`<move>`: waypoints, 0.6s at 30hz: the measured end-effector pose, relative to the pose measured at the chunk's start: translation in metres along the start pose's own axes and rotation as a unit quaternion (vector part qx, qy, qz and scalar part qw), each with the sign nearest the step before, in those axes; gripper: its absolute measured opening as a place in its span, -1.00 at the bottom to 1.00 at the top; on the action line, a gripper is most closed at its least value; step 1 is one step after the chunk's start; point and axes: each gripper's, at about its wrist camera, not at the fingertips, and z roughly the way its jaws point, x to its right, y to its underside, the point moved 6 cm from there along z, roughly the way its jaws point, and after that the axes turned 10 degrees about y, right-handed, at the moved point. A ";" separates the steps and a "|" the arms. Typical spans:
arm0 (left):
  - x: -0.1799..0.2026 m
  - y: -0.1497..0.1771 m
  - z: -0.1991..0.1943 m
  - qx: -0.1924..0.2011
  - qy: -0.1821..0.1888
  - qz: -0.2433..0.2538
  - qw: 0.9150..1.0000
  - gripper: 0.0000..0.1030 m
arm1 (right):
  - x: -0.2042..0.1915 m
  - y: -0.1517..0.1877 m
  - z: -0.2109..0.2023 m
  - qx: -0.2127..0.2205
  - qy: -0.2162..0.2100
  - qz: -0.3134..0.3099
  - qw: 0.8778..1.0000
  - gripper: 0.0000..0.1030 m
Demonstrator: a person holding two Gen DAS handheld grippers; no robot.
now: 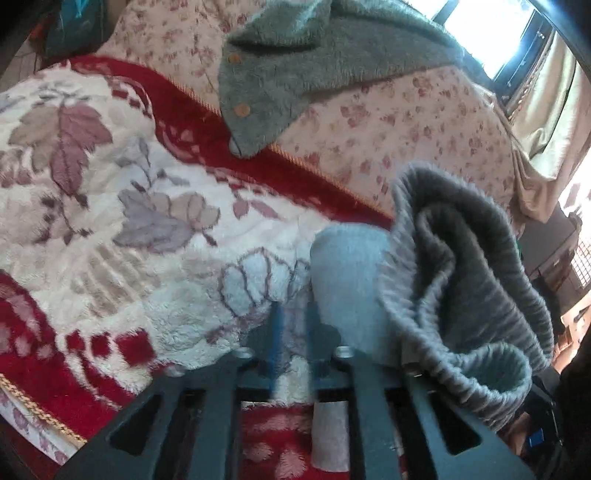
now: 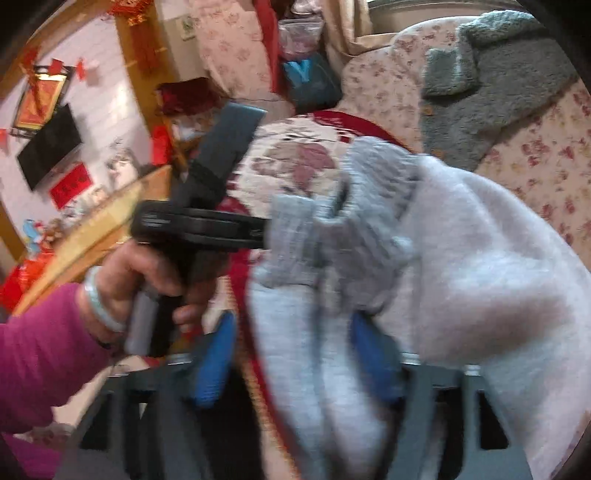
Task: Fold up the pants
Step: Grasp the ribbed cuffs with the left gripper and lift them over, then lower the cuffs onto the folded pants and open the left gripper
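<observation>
Both views are fisheye pictures with dark curved corners and straight lines bending toward the edges. Daylight enters through a window (image 1: 491,33) at the upper right of the left wrist view; it is blown out to plain white, with glare on the curtain (image 1: 546,122) beside it. The blanket (image 1: 122,206) is evenly lit and fairly sharp in the middle, softening toward the rim. The grey pants (image 1: 454,280) are streaked with motion blur, and the nearest blue fingers (image 1: 276,343) are smeared. The right wrist view is blurred throughout, most strongly on the pale fabric, and a soft shadow crosses it.
</observation>
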 end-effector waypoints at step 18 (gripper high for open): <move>0.131 -0.029 -0.065 0.080 0.019 0.103 0.991 0.42 | 0.086 0.025 -0.123 0.058 0.048 0.134 0.988 0.80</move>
